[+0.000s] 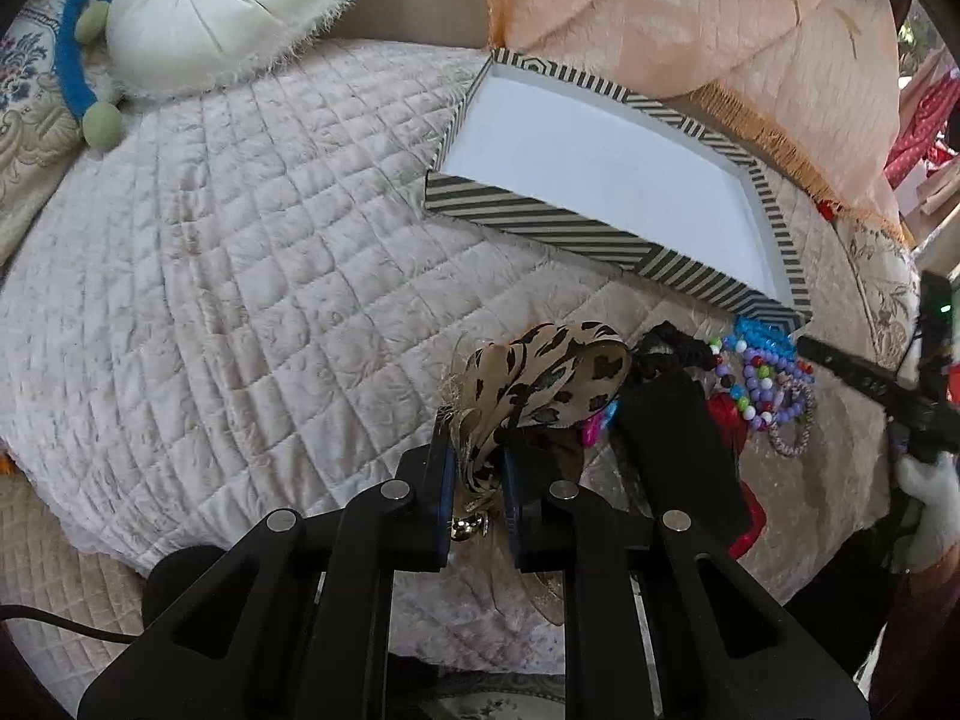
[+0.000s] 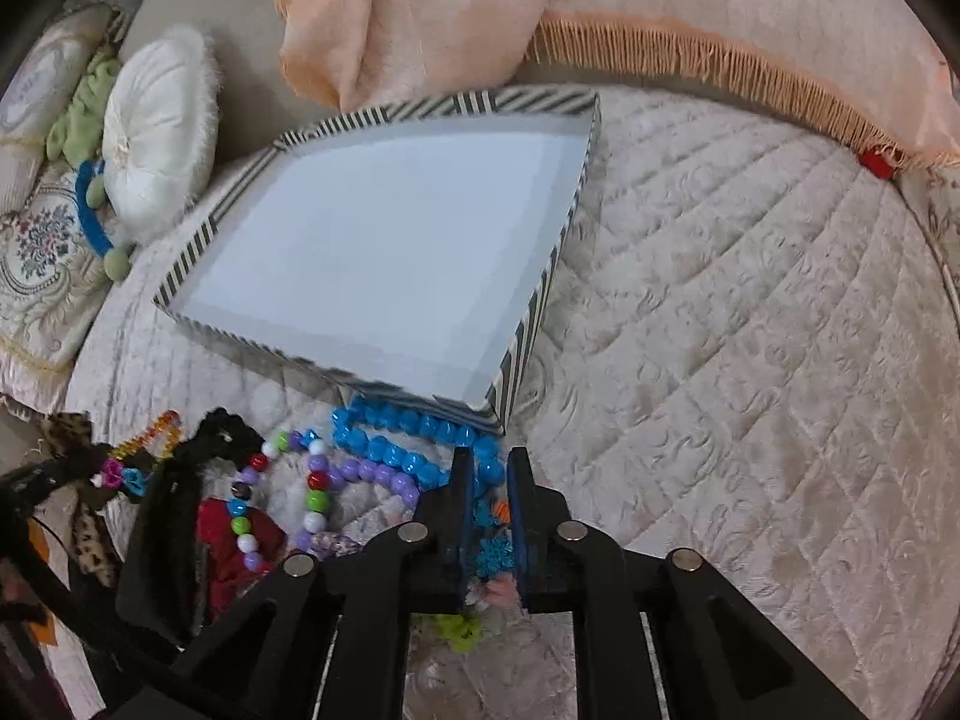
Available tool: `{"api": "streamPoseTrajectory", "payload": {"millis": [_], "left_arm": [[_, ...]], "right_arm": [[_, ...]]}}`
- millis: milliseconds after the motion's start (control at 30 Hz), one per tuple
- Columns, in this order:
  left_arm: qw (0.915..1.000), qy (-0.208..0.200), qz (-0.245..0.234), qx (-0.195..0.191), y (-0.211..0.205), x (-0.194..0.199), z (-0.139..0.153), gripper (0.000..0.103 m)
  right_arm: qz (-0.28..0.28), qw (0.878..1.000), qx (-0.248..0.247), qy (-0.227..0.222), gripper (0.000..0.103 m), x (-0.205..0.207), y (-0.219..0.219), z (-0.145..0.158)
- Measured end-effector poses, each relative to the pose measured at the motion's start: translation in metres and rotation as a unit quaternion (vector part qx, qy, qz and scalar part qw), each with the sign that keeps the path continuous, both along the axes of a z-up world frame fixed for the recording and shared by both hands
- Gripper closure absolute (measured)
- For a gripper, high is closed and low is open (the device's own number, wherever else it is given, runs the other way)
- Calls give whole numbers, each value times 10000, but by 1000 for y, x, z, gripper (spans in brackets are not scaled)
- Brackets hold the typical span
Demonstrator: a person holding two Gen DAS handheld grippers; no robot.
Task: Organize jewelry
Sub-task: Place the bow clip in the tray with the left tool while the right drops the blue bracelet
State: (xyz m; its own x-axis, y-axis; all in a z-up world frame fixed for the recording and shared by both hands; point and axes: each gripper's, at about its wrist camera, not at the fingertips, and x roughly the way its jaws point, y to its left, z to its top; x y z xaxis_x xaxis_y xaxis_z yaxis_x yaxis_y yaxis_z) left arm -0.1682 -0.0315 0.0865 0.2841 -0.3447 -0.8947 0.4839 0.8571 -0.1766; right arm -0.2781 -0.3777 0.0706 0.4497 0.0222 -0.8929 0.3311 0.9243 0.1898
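Note:
My left gripper (image 1: 474, 450) is shut on a leopard-print fabric bow (image 1: 552, 378), which is held above the quilt with a small gold clasp hanging below it. A striped, white-lined shallow box (image 1: 540, 222) lies open just beyond. In the right wrist view, my right gripper (image 2: 487, 462) is shut on a blue bead strand (image 2: 390, 450) with fluffy coloured tufts, at the near corner of the box (image 2: 198, 228). A pile of multicoloured bead bracelets (image 2: 312, 498), a red piece (image 2: 228, 534) and black fabric (image 2: 216, 432) lies to its left.
A quilted cream cover (image 1: 240, 240) spreads under everything. A round white cushion (image 1: 222, 12) and a blue-and-green soft toy (image 1: 78, 78) sit at the back left. A peach fringed cloth (image 2: 690, 60) drapes behind the box. A white-gloved hand (image 1: 930, 510) shows at the right edge.

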Motion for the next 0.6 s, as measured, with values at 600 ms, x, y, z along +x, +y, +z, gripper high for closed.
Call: {"api": "streamPoseTrajectory", "payload": {"millis": [600], "left_arm": [[9979, -320, 382, -410, 33, 17, 46, 90]], "right_arm": [[348, 9984, 0, -450, 95, -6, 9, 14]]}}
